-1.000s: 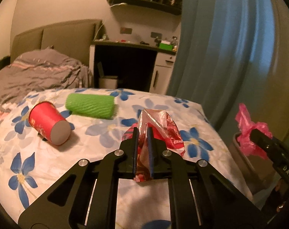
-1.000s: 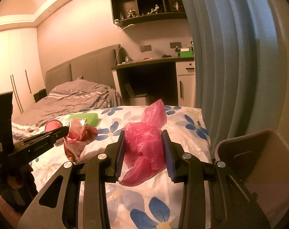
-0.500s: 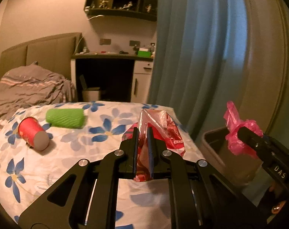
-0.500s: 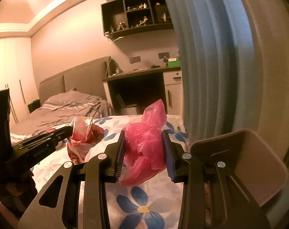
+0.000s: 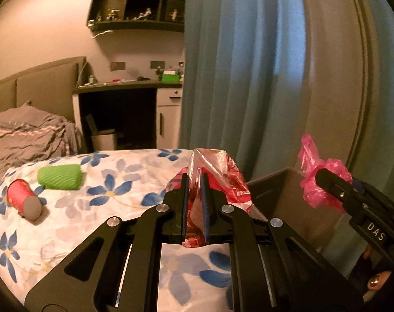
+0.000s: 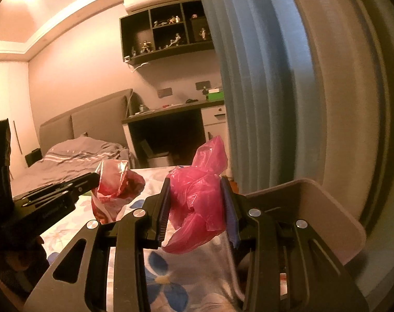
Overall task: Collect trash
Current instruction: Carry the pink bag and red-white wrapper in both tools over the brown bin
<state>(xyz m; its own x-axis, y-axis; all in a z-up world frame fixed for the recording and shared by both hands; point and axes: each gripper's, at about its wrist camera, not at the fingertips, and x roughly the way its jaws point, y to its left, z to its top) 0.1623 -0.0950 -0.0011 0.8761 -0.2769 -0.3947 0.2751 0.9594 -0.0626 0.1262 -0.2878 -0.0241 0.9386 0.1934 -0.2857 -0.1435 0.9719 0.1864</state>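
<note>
My left gripper (image 5: 195, 202) is shut on a crinkly red-and-clear wrapper (image 5: 222, 179), held above the right edge of the flowered bed; the same wrapper (image 6: 116, 187) shows at the left of the right wrist view. My right gripper (image 6: 197, 208) is shut on a crumpled pink plastic bag (image 6: 197, 197), and that pink bag (image 5: 316, 182) hangs over the beige trash bin (image 5: 287, 200) beside the bed. The bin's rim (image 6: 334, 208) sits just right of my right fingers. A red paper cup (image 5: 22, 202) on its side and a green ribbed roll (image 5: 60, 176) lie on the bedspread at left.
A blue curtain (image 5: 235, 78) hangs right behind the bin. The flowered bedspread (image 5: 80, 221) spreads below both grippers. Further back stand a grey-covered bed (image 5: 28, 135), a dark desk (image 5: 124, 88) with a small white bin (image 5: 103, 140) under it, and a wall shelf (image 5: 137, 5) of figurines.
Both grippers have swung to the right, each keeping its hold. The trash bin has come closer and larger in both views; the cup and green roll have slid off to the left.
</note>
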